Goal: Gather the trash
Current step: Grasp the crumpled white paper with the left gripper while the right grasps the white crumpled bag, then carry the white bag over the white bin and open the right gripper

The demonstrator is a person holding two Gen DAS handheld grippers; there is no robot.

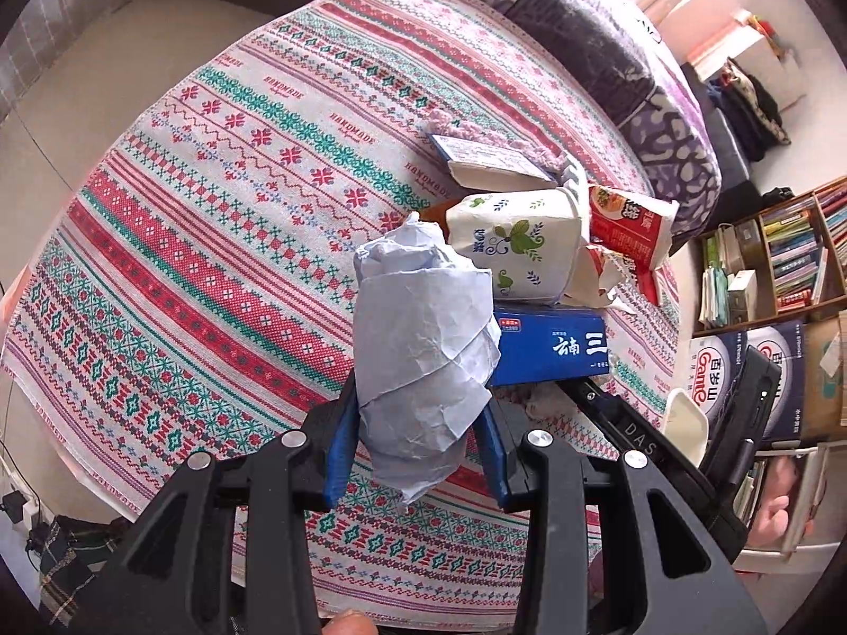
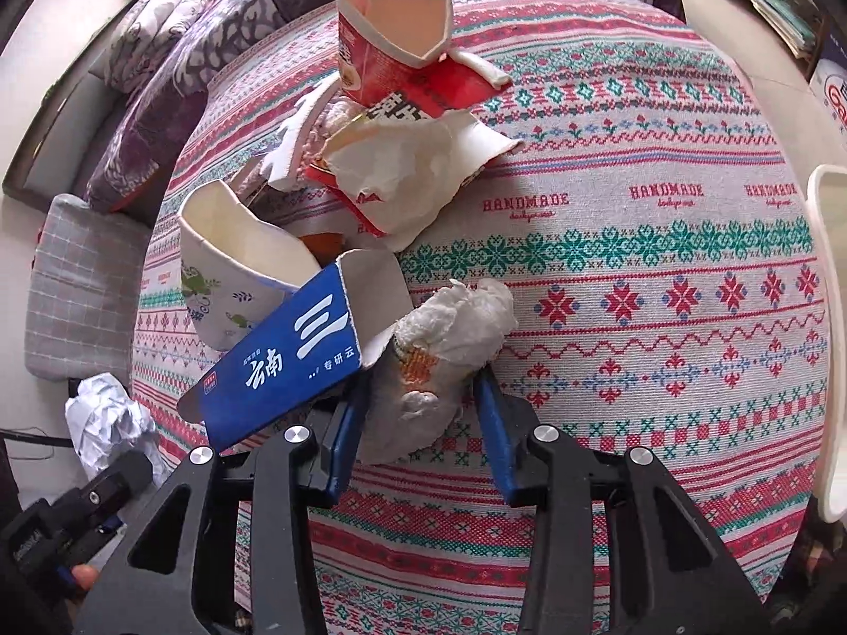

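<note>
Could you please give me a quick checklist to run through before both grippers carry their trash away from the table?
1. Left gripper clamped on the crumpled paper ball: ok, pads press both sides.
2. Paper ball clear of the tablecloth: ok, it hangs above it.
3. Right gripper closed on the stained tissue wad: ok, pads meet its sides.
4. Tissue wad lifted off the table: cannot tell.
5. Blue carton free of the right gripper: not ok, it overlaps the left finger and may get dragged.
6. Bin for the drop in sight: cannot tell.
</note>
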